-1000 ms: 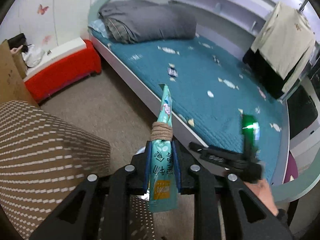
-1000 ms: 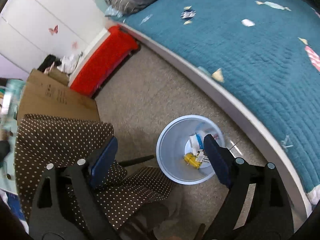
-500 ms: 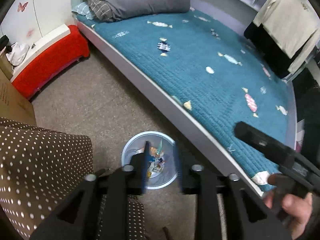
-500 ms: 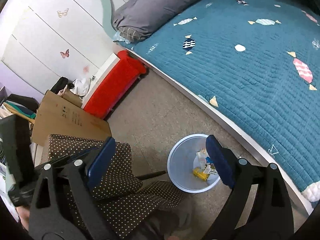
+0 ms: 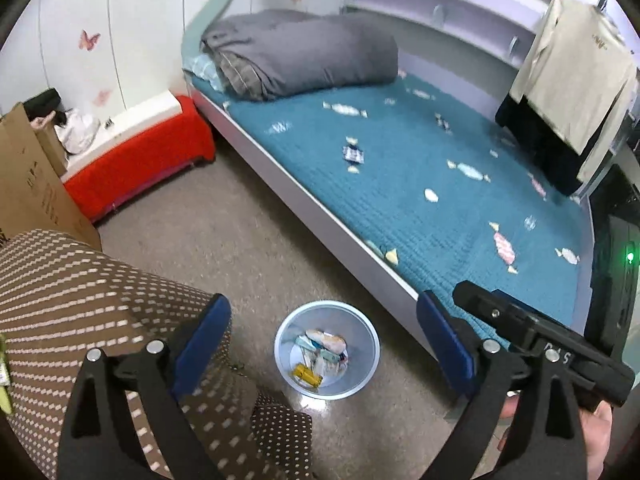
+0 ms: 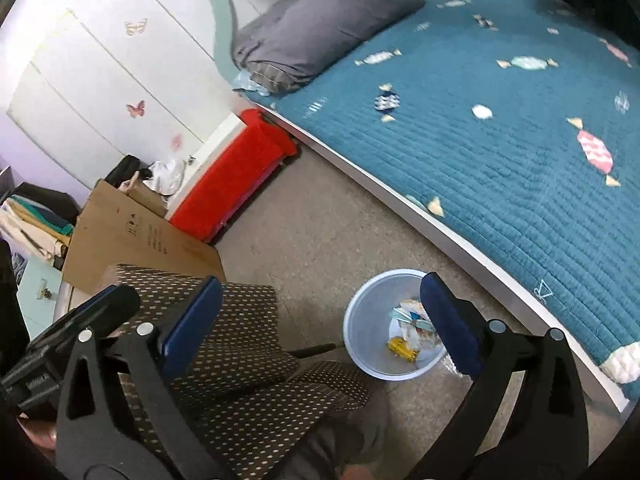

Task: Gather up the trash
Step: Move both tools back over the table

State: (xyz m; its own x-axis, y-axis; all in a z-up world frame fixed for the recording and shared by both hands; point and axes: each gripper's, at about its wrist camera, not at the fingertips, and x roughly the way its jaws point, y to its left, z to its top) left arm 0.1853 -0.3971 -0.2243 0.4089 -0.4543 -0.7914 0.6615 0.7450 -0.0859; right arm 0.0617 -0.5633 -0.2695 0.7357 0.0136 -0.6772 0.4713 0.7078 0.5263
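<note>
A pale blue trash bin (image 5: 362, 332) stands on the floor beside the bed, holding wrappers and a yellow item (image 5: 308, 374). My left gripper (image 5: 324, 340) hangs open and empty above the bin. My right gripper (image 6: 320, 320) is also open and empty, with the bin (image 6: 364, 320) below it and toward its right finger. The right gripper's black body (image 5: 540, 340) shows at the right of the left wrist view.
A brown polka-dot chair (image 5: 80, 300) sits left of the bin. A bed with a teal candy-print quilt (image 5: 420, 168) and grey duvet (image 5: 300, 52) lies right. A red bench (image 5: 140, 160) and a cardboard box (image 6: 136, 236) stand by the wall.
My left gripper held a teal snack packet a second ago; it opened and the packet dropped into the bin. The jaws now stand wide apart. The right gripper stayed open.
</note>
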